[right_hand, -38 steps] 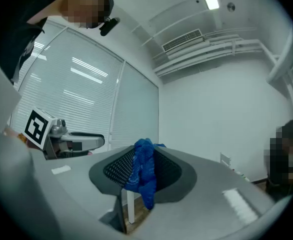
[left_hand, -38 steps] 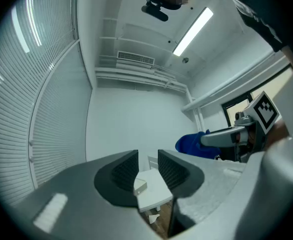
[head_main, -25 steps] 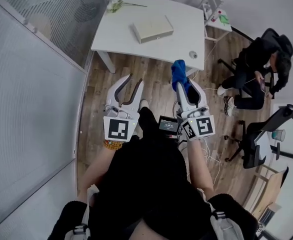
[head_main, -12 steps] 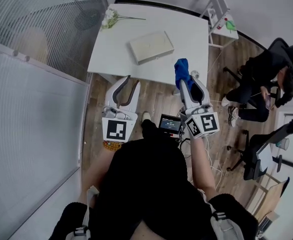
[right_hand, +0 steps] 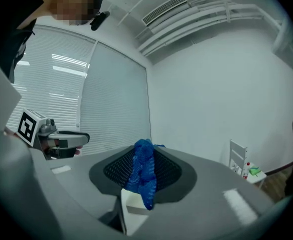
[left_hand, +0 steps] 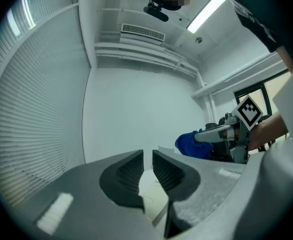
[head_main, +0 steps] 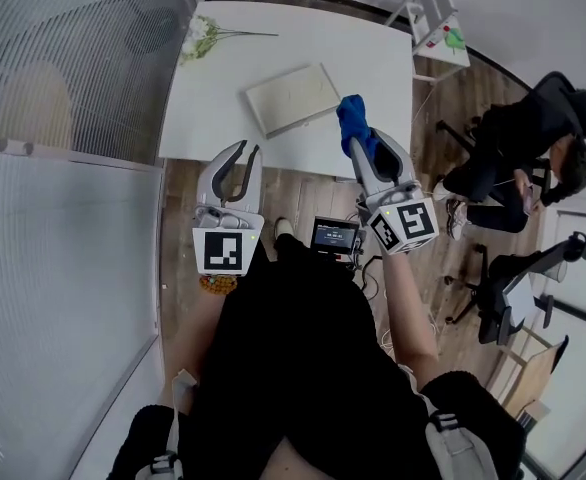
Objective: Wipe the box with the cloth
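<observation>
1. A white table fills the top of the head view. The flat, pale box lies near its middle, turned at a slant.
2. A sprig of white flowers rests at the table's far left corner, well apart from the box.
3. A ribbed glass partition runs along the left. On the right a seated person bends forward, with an office chair nearer the camera and a small white chair by the table's far right corner.
4. A small device with a lit screen hangs at the wearer's waist, between the two arms.
5. The left gripper is at the table's near edge, short of the box. Its jaws have just been closing and now stand almost together — a thin slit, nothing in it.
6. The right gripper is clamped on the blue cloth, which bunches between the pads and sticks out past the tips.
7. The cloth is over the table, just beside the box's right end — whether they touch cannot be told.
</observation>
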